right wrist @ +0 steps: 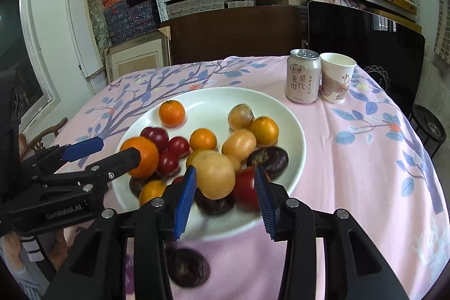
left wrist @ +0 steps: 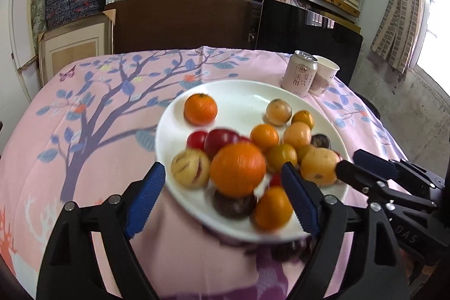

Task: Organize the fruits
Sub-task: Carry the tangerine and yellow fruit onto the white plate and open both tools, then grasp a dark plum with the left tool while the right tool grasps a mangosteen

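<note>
A white plate holds several fruits: oranges, red tomatoes, yellow fruits, dark purple ones. My left gripper is open, its jaws on either side of a big orange above the plate's near side, not touching it. My right gripper is open around a yellow-tan fruit, with a red tomato beside it. A dark purple fruit lies on the cloth in front of the plate. A small orange sits apart at the plate's far left.
A pink drink can and a paper cup stand at the table's far right. The pink tree-patterned cloth covers the table. A dark chair back and a black panel stand behind it.
</note>
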A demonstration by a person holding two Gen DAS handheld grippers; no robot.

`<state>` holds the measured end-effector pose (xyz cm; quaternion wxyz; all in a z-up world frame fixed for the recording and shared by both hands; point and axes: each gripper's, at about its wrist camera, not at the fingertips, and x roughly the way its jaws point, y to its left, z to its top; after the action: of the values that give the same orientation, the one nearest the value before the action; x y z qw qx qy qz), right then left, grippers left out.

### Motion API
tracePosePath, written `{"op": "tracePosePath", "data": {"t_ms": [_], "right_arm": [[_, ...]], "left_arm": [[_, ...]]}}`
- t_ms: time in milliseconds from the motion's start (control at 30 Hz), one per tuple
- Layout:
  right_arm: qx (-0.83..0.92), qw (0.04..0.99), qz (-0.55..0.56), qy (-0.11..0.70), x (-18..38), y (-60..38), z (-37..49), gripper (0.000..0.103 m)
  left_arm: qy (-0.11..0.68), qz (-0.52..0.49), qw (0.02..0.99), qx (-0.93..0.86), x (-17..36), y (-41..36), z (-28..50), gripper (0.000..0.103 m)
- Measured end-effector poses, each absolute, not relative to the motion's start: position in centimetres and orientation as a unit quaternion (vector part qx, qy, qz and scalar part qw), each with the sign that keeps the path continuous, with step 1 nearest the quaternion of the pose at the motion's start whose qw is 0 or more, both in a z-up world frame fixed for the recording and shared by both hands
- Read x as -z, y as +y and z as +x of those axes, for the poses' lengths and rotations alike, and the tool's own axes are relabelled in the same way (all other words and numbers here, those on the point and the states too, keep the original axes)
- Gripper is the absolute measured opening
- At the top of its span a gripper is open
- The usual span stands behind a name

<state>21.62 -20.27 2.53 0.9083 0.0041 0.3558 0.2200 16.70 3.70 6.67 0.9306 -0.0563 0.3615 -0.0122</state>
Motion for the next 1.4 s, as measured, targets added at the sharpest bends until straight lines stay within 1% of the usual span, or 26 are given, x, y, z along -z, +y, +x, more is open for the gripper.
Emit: {"op": "tracePosePath", "data": {"t_ms": [133, 367, 433, 533, 667, 767, 900, 1033, 1133, 1233, 1300, 1333, 1367, 1400], "right_arm": [[-0.232, 0.899, 0.009, 0.370, -1.2, -21.5, 19.2, 0.043], [-0.265, 0.877, -0.018, 0.399, 1.0, -20.9, 16.4, 0.042], [-0.277, 0.870, -0.032, 0.407, 1.6, -20.3, 16.0, 0.042], [-0.295, 0.860, -0.045, 0.413, 1.9, -19.4, 15.7, 0.042], [-0.300, 0.856, -0.055, 0.417, 2.2, -18.4, 16.4, 0.042], [-0.305, 0.851, -0.040, 0.426, 2.4, -18.3, 17.1, 0.042], [-0.306, 0.850, -0.048, 0.426, 2.5, -17.9, 17.4, 0.044], [-0.302, 0.852, -0.058, 0.424, 2.4, -17.8, 17.6, 0.041], [-0.284, 0.854, -0.092, 0.426, 2.2, -18.7, 17.1, 0.041], [-0.243, 0.864, -0.078, 0.434, 2.2, -21.2, 17.7, 0.041], [-0.230, 0.866, -0.047, 0.441, 2.2, -22.7, 18.5, 0.041], [-0.227, 0.866, -0.038, 0.443, 2.2, -23.2, 18.7, 0.041], [-0.223, 0.867, -0.030, 0.444, 2.1, -23.5, 18.9, 0.041], [-0.220, 0.869, -0.025, 0.442, 2.0, -23.8, 19.0, 0.041]], "left_arm": [[0.371, -0.058, 0.927, 0.021, -5.9, 3.4, 14.1, 0.082], [0.393, -0.027, 0.918, 0.041, -3.7, 0.8, 11.1, 0.081], [0.401, -0.012, 0.916, 0.028, -2.9, 0.4, 11.4, 0.081], [0.413, -0.036, 0.909, 0.042, -2.1, 0.8, 11.9, 0.081], [0.407, -0.020, 0.913, 0.035, -2.0, 0.8, 11.7, 0.082], [0.406, -0.039, 0.912, 0.039, -2.3, 1.5, 11.6, 0.082], [0.407, -0.045, 0.911, 0.038, -2.4, 1.7, 11.6, 0.082], [0.410, -0.053, 0.910, 0.042, -2.3, 1.7, 11.6, 0.082], [0.413, -0.036, 0.909, 0.048, -2.1, 0.6, 11.6, 0.082], [0.410, -0.023, 0.910, 0.058, -2.0, -1.0, 11.9, 0.082], [0.409, 0.008, 0.911, 0.051, -1.8, -2.6, 12.4, 0.082], [0.413, 0.014, 0.909, 0.051, -1.6, -3.0, 12.6, 0.080], [0.415, 0.015, 0.908, 0.048, -1.5, -3.4, 13.0, 0.070], [0.418, 0.010, 0.907, 0.048, -1.5, -3.5, 13.4, 0.063]]}}
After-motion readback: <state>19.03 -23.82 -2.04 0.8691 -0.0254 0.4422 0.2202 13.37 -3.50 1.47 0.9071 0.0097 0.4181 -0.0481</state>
